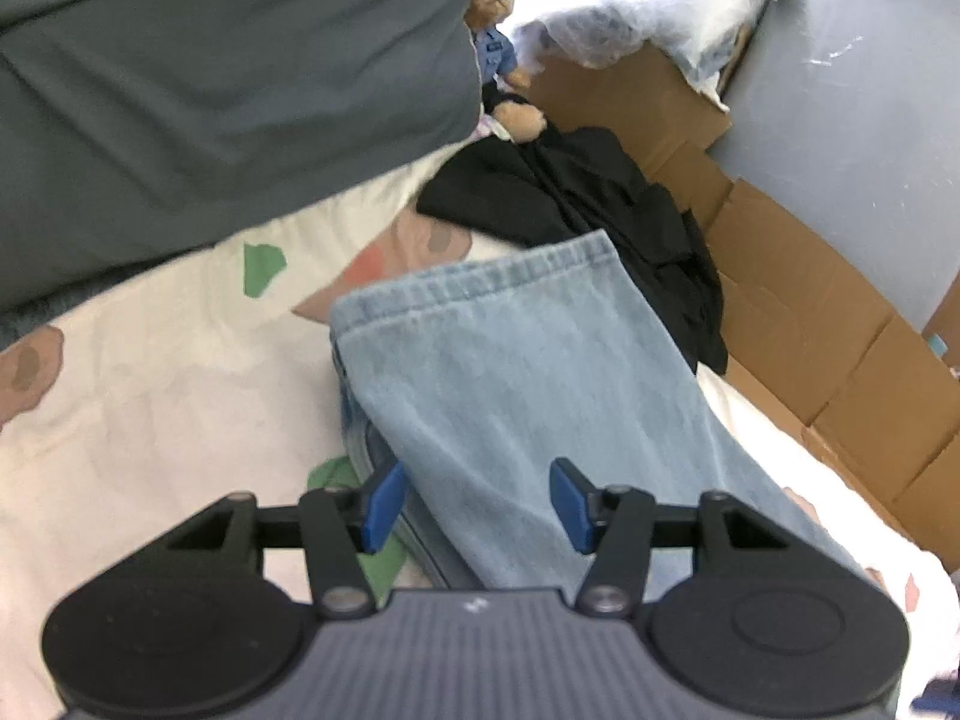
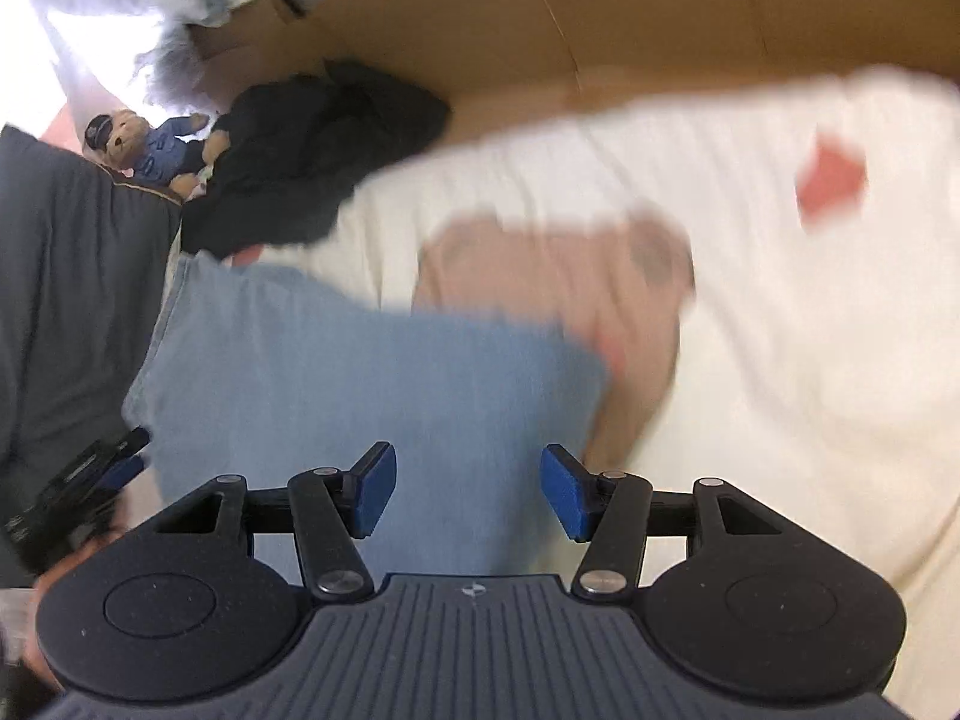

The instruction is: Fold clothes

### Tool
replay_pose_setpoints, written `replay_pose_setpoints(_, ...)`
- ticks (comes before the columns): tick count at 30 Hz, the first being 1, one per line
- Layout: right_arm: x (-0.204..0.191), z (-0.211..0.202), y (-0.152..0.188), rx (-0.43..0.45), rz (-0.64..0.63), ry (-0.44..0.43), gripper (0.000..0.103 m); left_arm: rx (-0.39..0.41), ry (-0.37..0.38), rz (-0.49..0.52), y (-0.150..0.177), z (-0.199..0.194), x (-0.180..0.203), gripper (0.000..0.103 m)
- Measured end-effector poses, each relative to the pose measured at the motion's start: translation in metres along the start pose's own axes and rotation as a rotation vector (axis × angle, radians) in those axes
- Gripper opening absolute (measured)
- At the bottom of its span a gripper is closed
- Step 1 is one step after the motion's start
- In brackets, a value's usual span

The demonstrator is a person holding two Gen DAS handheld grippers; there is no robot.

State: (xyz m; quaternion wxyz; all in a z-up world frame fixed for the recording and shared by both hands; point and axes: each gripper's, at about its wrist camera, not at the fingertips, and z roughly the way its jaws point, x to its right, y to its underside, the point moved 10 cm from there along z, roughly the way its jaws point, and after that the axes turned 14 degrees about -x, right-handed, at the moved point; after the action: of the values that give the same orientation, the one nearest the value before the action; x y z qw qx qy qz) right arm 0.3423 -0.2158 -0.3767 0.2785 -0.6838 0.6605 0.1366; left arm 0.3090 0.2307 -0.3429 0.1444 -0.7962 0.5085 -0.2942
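Left claw (image 1: 477,504) hangs over the light-blue jeans (image 1: 510,372), blue pads parted about halfway, nothing pinched; the denim passes beneath and between the two fingers, pads not pressing it. The jeans lie folded on a cream bedsheet (image 1: 150,396) with green, pink and brown blotches, and the hemmed end points away from the claw, straight ahead. A darker fold of the denim shows just under the left finger. Ahead and slightly right of the hem, a black garment (image 1: 576,192) is heaped, touching the far end of the jeans. Past that heap sits a teddy bear (image 1: 498,30) in a blue uniform shirt. Ahead left of the claw, a grey-green duvet (image 1: 210,90) fills the view. Off to the right, flattened cardboard (image 1: 798,300) lines the bed edge against a grey wall.

Right claw (image 2: 468,492), view badly blurred: jaws at a middling gap, empty, the jeans (image 2: 360,390) under and ahead of them. Left claw's tip (image 2: 117,459) shows at this claw's left, near the denim edge. The black garment (image 2: 306,162) and the teddy bear (image 2: 144,144) are far ahead-left, the bedsheet (image 2: 780,330) to the right, cardboard (image 2: 570,12) beyond it.
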Motion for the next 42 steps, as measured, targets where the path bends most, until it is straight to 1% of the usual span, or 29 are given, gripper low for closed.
replay_pose_setpoints(3,0.009,0.016,0.03,-0.067,0.082,-0.102,0.06,-0.011,-0.003,0.009,0.002,0.004,0.002,0.057)
replay_pose_setpoints(5,0.012,0.025,0.043,-0.098,0.133,-0.156,0.06,-0.018,-0.005,0.011,0.003,0.006,0.003,0.057)
replay_pose_setpoints(8,0.015,0.036,0.053,-0.127,0.171,-0.213,0.059,-0.026,-0.01,0.011,0.005,0.009,0.003,0.057)
replay_pose_setpoints(10,0.013,0.04,0.054,-0.134,0.179,-0.245,0.053,-0.033,-0.009,0.007,0.006,0.011,0.002,0.057)
replay_pose_setpoints(11,0.012,0.042,0.053,-0.136,0.182,-0.257,0.052,-0.036,-0.011,0.006,0.006,0.011,0.002,0.057)
replay_pose_setpoints(13,0.01,0.047,0.052,-0.143,0.182,-0.264,0.05,-0.04,-0.013,0.008,0.006,0.012,0.003,0.057)
replay_pose_setpoints(19,0.008,0.063,0.053,-0.164,0.214,-0.282,0.05,-0.049,0.005,0.006,0.007,0.012,0.002,0.056)
replay_pose_setpoints(29,0.0,0.085,0.071,-0.207,0.295,-0.397,0.05,-0.061,0.032,0.002,0.008,0.015,0.002,0.056)
replay_pose_setpoints(32,-0.001,0.09,0.069,-0.192,0.317,-0.414,0.05,-0.061,0.032,0.001,0.008,0.016,0.001,0.056)
replay_pose_setpoints(34,-0.003,0.092,0.066,-0.169,0.321,-0.409,0.046,-0.061,0.031,-0.002,0.009,0.016,-0.001,0.056)
replay_pose_setpoints(38,-0.003,0.096,0.059,-0.136,0.351,-0.417,0.046,-0.058,0.031,-0.011,0.01,0.016,-0.001,0.056)
replay_pose_setpoints(42,-0.004,0.099,0.05,-0.14,0.361,-0.425,0.046,-0.055,0.036,-0.007,0.01,0.016,0.0,0.056)
